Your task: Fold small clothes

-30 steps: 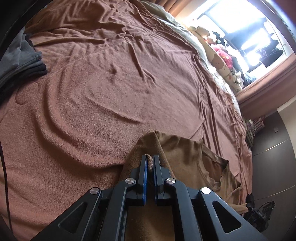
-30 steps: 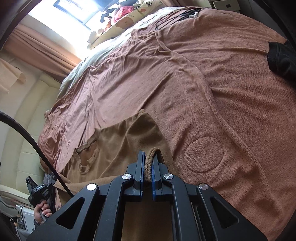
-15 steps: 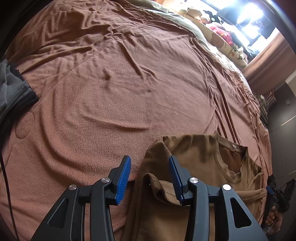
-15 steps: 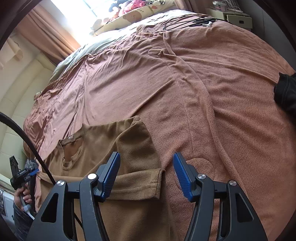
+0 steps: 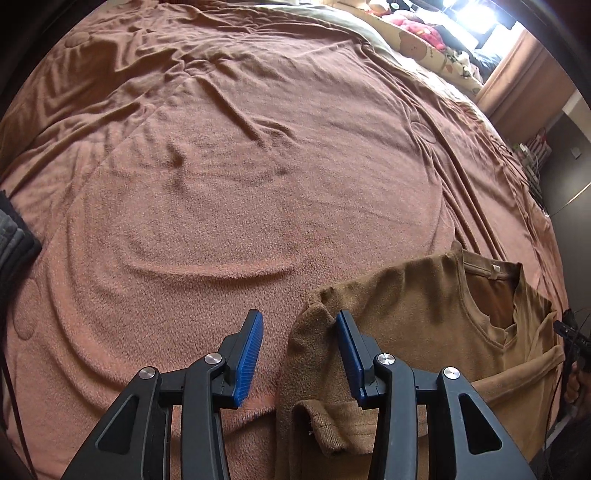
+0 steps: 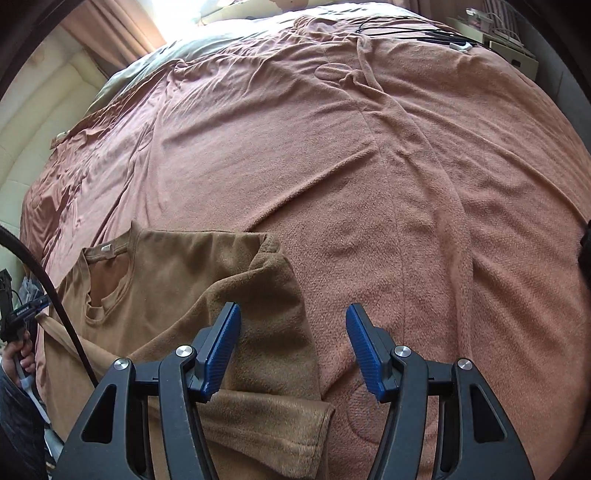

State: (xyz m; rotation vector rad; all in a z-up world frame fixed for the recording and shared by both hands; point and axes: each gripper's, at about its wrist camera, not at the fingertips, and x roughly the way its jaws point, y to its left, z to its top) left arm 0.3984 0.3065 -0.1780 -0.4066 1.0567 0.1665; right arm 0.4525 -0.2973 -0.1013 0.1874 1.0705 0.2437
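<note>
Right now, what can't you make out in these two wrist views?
- Lower part of the tan fleece T-shirt: left wrist view, behind the left hand-held gripper and cut by the bottom edge.
- Dark grey folded garment: left wrist view, cut by the left edge.
- Black item: right wrist view, cut by the right edge, unidentifiable.
- Cables on the brown blanket: right wrist view, too small.

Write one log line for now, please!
left gripper: open, empty | right gripper: open, empty | tan fleece shirt: sleeve folded, on brown blanket

Left tool [image 5: 299,354] gaping, right tool [image 6: 293,350] gaping
</note>
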